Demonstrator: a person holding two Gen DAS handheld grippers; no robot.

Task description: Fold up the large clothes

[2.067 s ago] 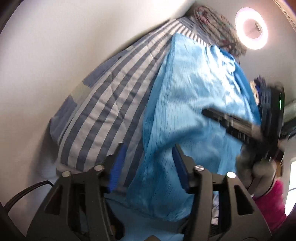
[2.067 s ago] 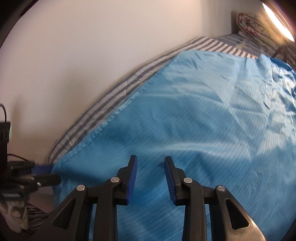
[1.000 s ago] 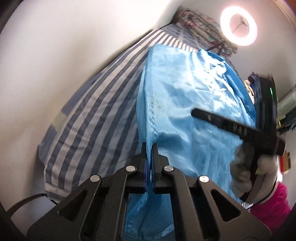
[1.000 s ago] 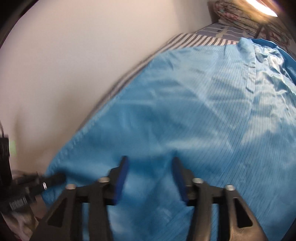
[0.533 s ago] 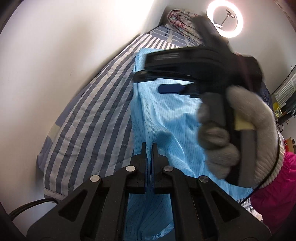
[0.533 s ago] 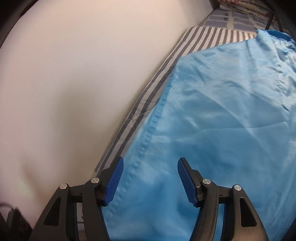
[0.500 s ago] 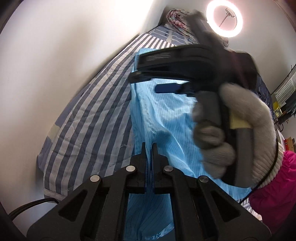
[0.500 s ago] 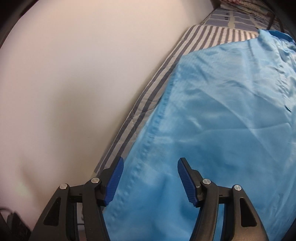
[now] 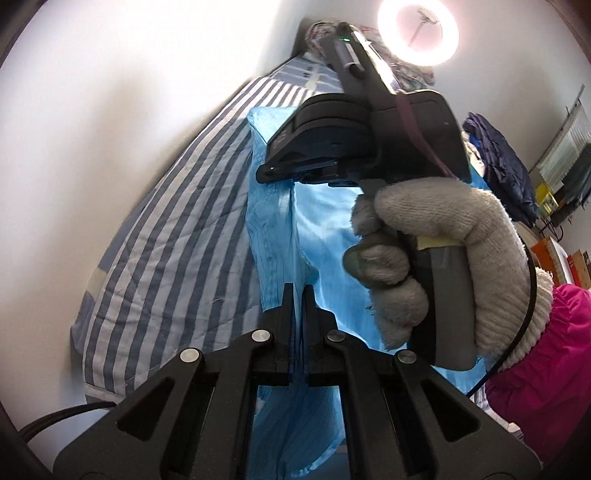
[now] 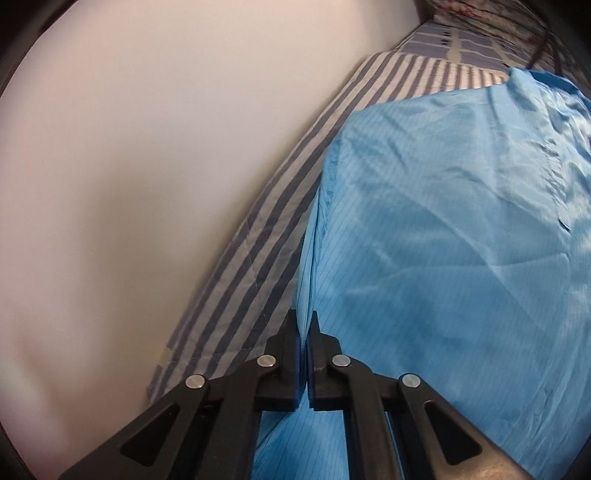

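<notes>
A large light-blue pinstriped garment [image 9: 273,229] [image 10: 443,229] lies along a striped bed. My left gripper [image 9: 298,291] is shut on the garment's near edge, which hangs down between and below its jaws. My right gripper [image 10: 303,317] is shut on the garment's left hem, farther along the same edge. In the left wrist view the right gripper [image 9: 280,171] sits just ahead, held by a gloved hand [image 9: 436,254] above the cloth.
The bed has a blue-and-white striped sheet [image 9: 166,236] [image 10: 280,221] running along a white wall [image 10: 147,147] on the left. A ring light [image 9: 419,31] and bundled bedding [image 9: 321,33] stand at the far end. Dark clothes [image 9: 498,162] pile at the right.
My right gripper was open over the hem and has closed on it. The left gripper stays shut on the near edge, and the right hand has come closer in front of it.
</notes>
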